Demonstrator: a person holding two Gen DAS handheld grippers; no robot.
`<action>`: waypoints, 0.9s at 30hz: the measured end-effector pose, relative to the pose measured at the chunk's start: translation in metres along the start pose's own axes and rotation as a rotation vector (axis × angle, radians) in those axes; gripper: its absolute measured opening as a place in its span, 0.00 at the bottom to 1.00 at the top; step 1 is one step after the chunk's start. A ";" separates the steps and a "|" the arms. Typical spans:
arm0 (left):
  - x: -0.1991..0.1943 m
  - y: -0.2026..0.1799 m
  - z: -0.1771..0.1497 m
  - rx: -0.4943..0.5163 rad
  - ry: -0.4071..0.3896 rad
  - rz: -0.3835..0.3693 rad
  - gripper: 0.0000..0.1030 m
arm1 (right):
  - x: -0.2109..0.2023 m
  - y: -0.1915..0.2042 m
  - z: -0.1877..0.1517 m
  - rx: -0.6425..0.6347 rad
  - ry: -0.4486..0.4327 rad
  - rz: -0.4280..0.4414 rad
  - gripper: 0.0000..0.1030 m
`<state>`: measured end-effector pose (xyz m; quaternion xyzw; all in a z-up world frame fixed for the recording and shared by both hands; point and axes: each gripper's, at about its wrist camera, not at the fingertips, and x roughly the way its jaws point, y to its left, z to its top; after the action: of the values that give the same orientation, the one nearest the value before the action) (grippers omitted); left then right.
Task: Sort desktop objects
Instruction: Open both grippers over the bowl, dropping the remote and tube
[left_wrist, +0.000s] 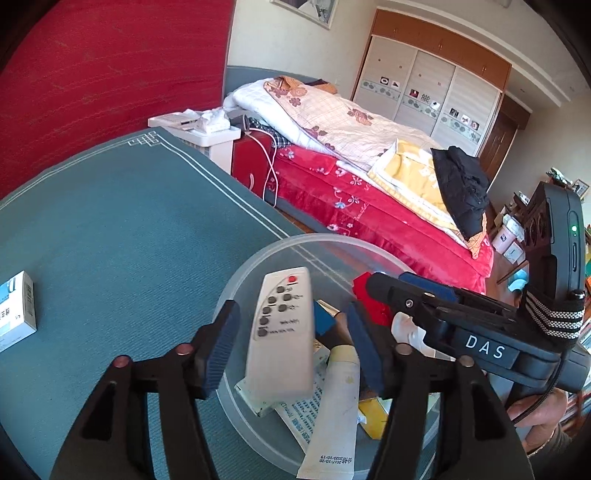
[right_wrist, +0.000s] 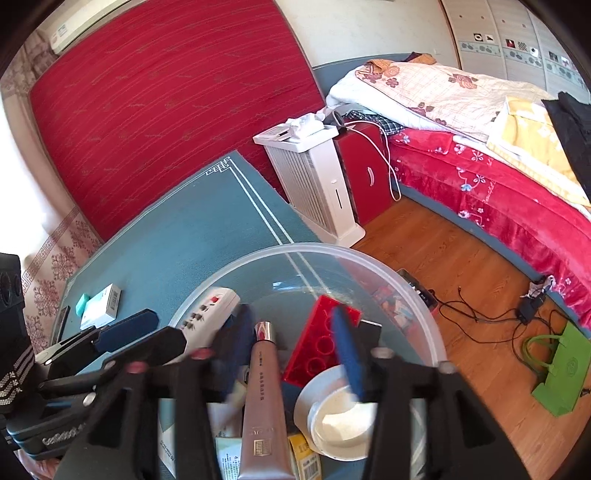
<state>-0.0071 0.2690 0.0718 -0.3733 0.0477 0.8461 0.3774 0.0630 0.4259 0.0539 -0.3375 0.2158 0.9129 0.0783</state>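
Hovering both released grippers, left (left_wrist: 291, 349) and right (right_wrist: 291, 347), over the clear round plastic tub (left_wrist: 258, 258) at lower centre, I judge the white rectangular plastic remote control (left_wrist: 282, 332) inside light, rigid, slick, best pinched across its long edges.

A white remote with grey buttons (left_wrist: 281, 334) lies between the left gripper's (left_wrist: 291, 343) blue-padded fingers; a red studded brick (right_wrist: 320, 341) sits ahead of the right gripper (right_wrist: 295, 354).
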 end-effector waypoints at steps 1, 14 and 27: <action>-0.002 0.001 -0.001 0.001 -0.009 0.000 0.63 | -0.001 0.001 0.000 -0.004 -0.003 -0.003 0.58; -0.008 0.023 -0.008 -0.038 -0.015 0.066 0.63 | -0.004 0.009 -0.003 -0.011 -0.010 0.008 0.67; -0.025 0.067 -0.014 -0.099 -0.024 0.131 0.63 | -0.011 0.031 -0.007 -0.004 -0.020 0.057 0.76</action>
<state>-0.0332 0.2017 0.0649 -0.3773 0.0255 0.8748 0.3029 0.0662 0.3952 0.0664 -0.3224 0.2227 0.9185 0.0536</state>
